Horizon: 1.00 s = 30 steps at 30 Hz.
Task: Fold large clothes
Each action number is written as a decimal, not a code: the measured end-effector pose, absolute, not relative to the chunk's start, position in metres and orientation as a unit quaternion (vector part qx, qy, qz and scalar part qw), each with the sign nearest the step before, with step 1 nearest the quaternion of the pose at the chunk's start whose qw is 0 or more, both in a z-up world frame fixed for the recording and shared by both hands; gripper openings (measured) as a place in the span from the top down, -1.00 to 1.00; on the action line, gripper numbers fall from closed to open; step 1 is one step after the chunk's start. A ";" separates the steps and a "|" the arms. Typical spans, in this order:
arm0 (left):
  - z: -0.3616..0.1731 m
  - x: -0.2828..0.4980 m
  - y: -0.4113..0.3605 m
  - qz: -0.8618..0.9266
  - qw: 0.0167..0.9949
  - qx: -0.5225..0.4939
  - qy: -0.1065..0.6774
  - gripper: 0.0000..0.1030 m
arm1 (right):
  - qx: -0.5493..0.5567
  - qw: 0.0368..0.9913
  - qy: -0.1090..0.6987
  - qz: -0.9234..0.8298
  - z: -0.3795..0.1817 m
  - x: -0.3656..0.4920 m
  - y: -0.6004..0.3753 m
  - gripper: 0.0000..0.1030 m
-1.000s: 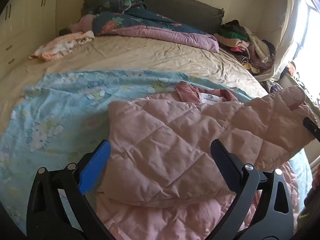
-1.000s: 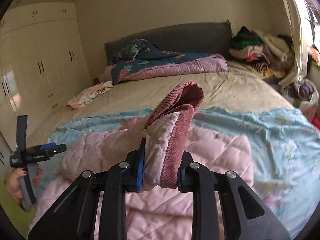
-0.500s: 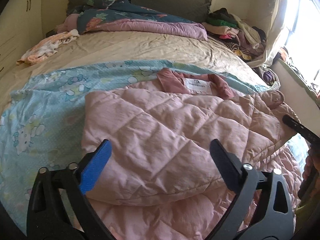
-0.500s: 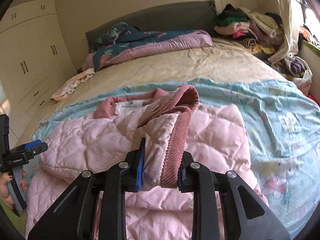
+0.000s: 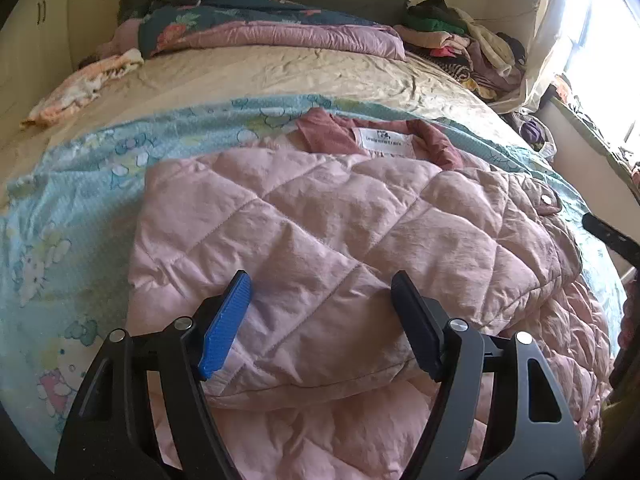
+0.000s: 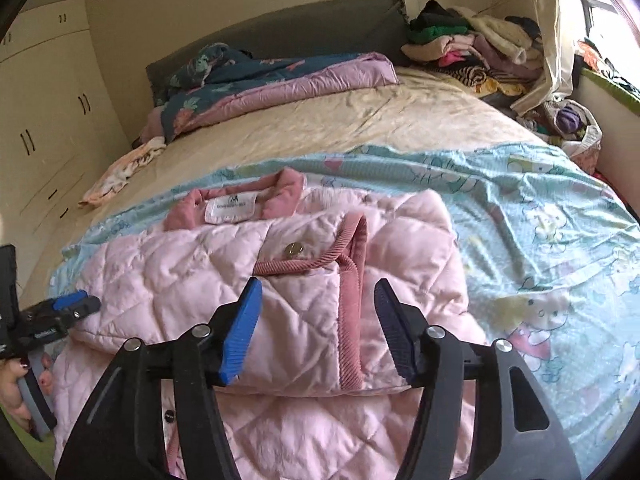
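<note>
Pink quilted jacket (image 5: 344,240) lies on the light-blue cartoon sheet (image 5: 80,200) at the near end of the bed (image 5: 280,72), both sleeves folded across the body, collar and white label (image 5: 383,142) toward the headboard. Right sleeve's corduroy cuff (image 6: 352,264) rests flat on top, snap button showing.

Left gripper (image 5: 320,320): jaws about half apart and closing; folded sleeve sits between them, pads not pressing it. Released.

Right gripper (image 6: 318,320): jaws opening, roughly half apart; cuff end lies between them, not pinched. Released.

The person's hand (image 6: 16,392) on the left gripper's handle shows at the right wrist view's left edge. Clothes pile (image 6: 472,48) sits at the bed's far right corner.
</note>
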<state>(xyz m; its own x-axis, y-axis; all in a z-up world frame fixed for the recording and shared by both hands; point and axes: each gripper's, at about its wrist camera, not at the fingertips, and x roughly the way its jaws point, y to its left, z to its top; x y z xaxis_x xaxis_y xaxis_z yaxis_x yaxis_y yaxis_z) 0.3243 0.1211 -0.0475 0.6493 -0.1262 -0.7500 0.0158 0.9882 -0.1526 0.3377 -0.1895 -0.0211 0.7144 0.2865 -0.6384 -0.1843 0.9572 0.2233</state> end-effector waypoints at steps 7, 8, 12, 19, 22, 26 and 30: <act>-0.069 0.330 0.124 -0.034 0.889 -0.066 0.451 -0.30 | 0.033 0.919 0.359 0.162 -0.003 0.342 -0.160 -0.48; -0.074 0.330 0.126 -0.037 0.888 -0.074 0.452 -0.30 | 0.024 0.917 0.360 0.168 -0.001 0.343 -0.152 -0.50; -0.082 0.332 0.129 -0.040 0.887 -0.080 0.454 -0.31 | -0.014 0.910 0.361 0.203 0.006 0.347 -0.116 -0.56; -0.082 0.332 0.127 -0.035 0.886 -0.077 0.456 -0.31 | -0.072 0.884 0.405 0.223 -0.015 0.374 -0.066 -0.58; -0.080 0.331 0.126 -0.034 0.885 -0.077 0.457 -0.31 | -0.083 0.861 0.460 0.202 -0.048 0.393 -0.060 -0.59; -0.077 0.331 0.123 -0.032 0.885 -0.070 0.459 -0.30 | -0.085 0.855 0.471 0.198 -0.081 0.399 -0.056 -0.69; -0.076 0.331 0.123 -0.031 0.885 -0.071 0.460 -0.30 | -0.078 0.865 0.457 0.192 -0.087 0.396 -0.057 -0.70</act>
<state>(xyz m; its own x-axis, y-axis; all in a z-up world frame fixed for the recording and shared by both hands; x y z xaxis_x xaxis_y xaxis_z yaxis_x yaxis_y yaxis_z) 0.3311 0.1232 -0.0759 0.5752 -0.1208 -0.8090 -0.0102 0.9879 -0.1548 0.3955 -0.0566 -0.0868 0.5079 0.2612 -0.8208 -0.4046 0.9136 0.0404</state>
